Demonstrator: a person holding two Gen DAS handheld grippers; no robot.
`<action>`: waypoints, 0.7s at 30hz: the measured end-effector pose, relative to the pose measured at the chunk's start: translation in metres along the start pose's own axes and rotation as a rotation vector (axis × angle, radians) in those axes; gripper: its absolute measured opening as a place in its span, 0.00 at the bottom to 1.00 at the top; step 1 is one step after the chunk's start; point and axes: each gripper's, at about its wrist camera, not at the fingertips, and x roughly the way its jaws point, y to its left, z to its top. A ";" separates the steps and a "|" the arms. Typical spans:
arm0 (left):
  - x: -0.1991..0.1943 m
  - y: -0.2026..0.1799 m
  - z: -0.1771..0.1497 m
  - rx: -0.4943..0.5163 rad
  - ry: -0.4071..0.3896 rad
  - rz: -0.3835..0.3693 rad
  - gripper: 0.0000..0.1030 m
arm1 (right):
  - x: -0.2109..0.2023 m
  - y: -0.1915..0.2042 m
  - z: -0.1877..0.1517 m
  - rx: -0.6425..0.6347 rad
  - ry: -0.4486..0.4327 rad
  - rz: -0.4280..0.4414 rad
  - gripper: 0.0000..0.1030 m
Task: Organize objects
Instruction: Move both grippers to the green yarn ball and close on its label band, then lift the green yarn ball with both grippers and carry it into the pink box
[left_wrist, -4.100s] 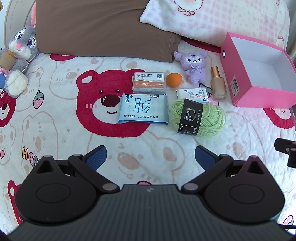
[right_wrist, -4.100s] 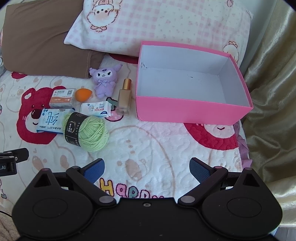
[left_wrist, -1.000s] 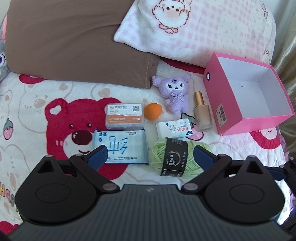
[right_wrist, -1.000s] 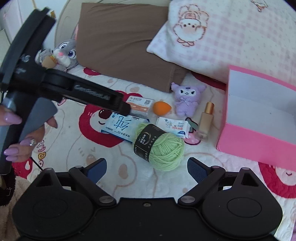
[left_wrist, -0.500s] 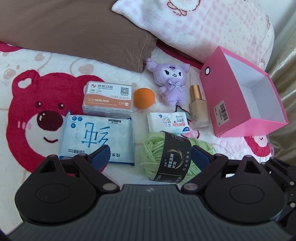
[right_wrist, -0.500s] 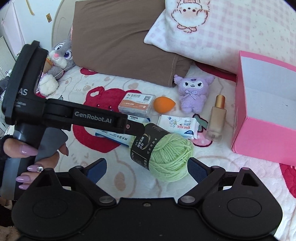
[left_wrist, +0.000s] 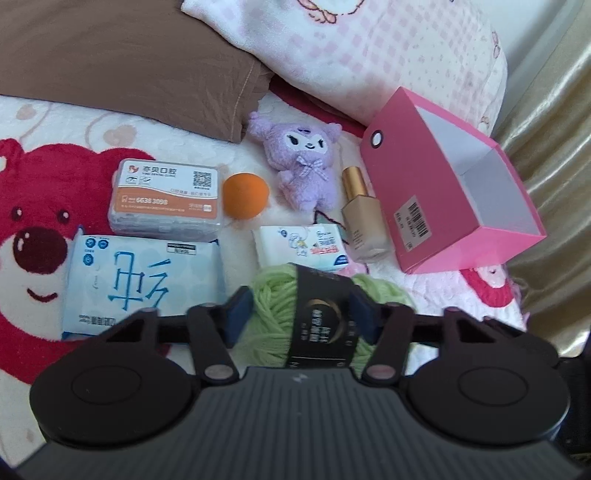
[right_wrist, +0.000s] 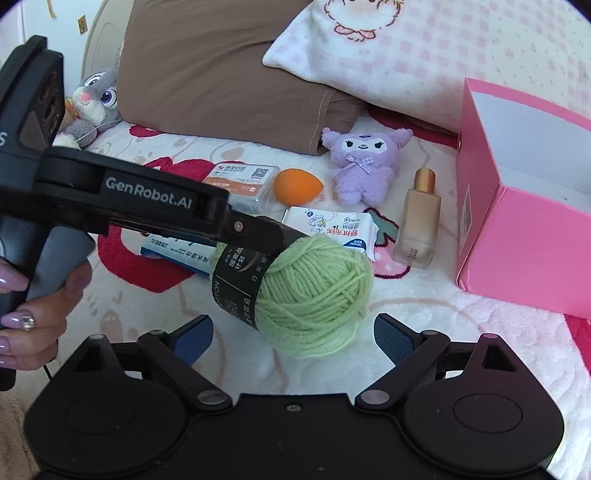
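Observation:
A green yarn ball (left_wrist: 280, 325) with a black label sits between the blue pads of my left gripper (left_wrist: 301, 315), which is shut on it. In the right wrist view the yarn ball (right_wrist: 314, 291) is held by the left gripper (right_wrist: 258, 236) reaching in from the left. My right gripper (right_wrist: 293, 338) is open and empty just in front of the yarn. An open pink box (left_wrist: 454, 192) stands on the right, also in the right wrist view (right_wrist: 524, 221).
On the bear blanket lie a blue tissue pack (left_wrist: 144, 277), an orange-labelled box (left_wrist: 166, 197), an orange sponge (left_wrist: 245, 195), a purple plush (left_wrist: 299, 166), a foundation bottle (left_wrist: 364, 218) and a small wipes pack (left_wrist: 303, 247). Pillows lie behind; a grey bunny plush (right_wrist: 92, 103) sits far left.
My left gripper moved forward over the yarn ball and its fingers closed onto it. The right gripper came closer to the yarn and stayed open.

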 end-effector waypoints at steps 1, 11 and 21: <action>0.001 -0.001 0.001 -0.003 0.015 0.005 0.46 | 0.003 0.000 -0.003 0.015 0.001 0.000 0.93; 0.005 0.016 -0.009 -0.148 0.051 -0.035 0.49 | 0.016 0.010 -0.017 -0.005 -0.040 -0.022 0.83; -0.006 -0.003 -0.022 -0.146 0.083 -0.069 0.46 | -0.002 0.002 -0.029 0.007 -0.070 -0.020 0.60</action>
